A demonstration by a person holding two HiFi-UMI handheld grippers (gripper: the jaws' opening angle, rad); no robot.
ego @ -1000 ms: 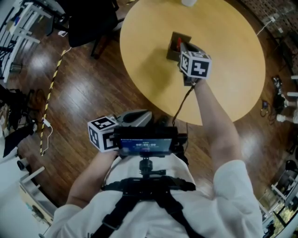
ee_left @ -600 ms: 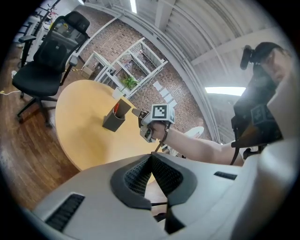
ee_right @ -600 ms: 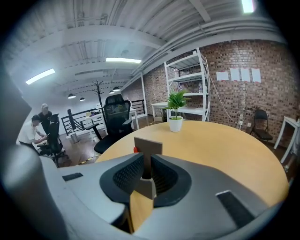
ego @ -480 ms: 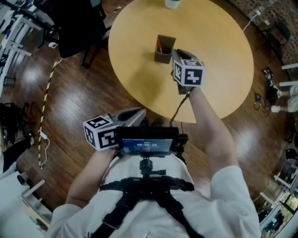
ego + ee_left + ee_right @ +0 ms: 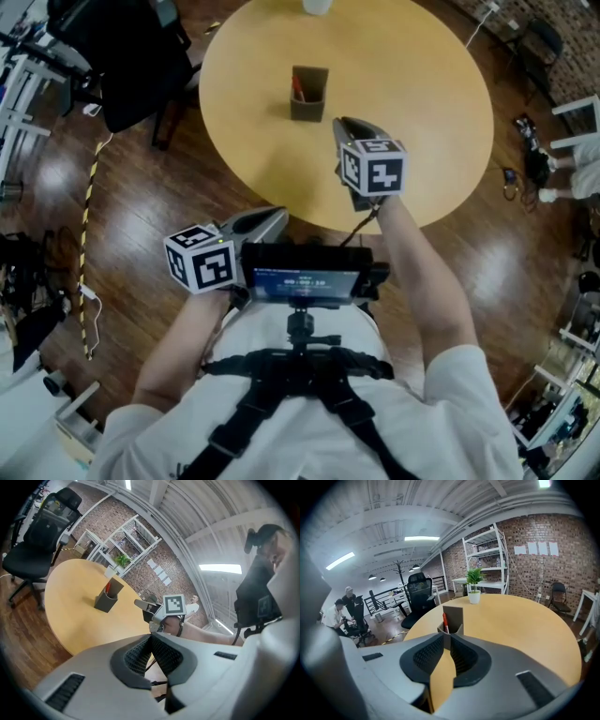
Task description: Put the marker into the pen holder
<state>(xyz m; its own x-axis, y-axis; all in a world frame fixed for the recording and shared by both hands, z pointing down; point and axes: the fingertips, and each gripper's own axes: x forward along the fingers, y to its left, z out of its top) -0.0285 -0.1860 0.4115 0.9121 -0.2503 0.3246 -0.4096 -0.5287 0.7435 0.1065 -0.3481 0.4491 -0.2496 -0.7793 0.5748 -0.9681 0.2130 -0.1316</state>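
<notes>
A dark square pen holder (image 5: 307, 94) stands on the round wooden table (image 5: 422, 112), with a red marker (image 5: 298, 91) upright inside it. My right gripper (image 5: 345, 125) hovers over the table nearer to me, apart from the holder. In the right gripper view the holder (image 5: 452, 618) and marker (image 5: 445, 622) stand just beyond the right gripper (image 5: 446, 637), whose jaws are a little open with only bare table between them. My left gripper (image 5: 279, 214) is held low by my body off the table's near edge. Its jaws (image 5: 151, 638) meet at the tips, empty.
A small potted plant (image 5: 474, 595) sits at the table's far edge. A black office chair (image 5: 131, 66) stands on the wood floor left of the table. White shelving (image 5: 487, 559) lines the brick wall. Two people (image 5: 342, 616) sit far off at the left.
My right gripper has drawn back from the pen holder toward me and risen a little. The holder, first right under its jaws, now stands apart. The left gripper has hardly moved.
</notes>
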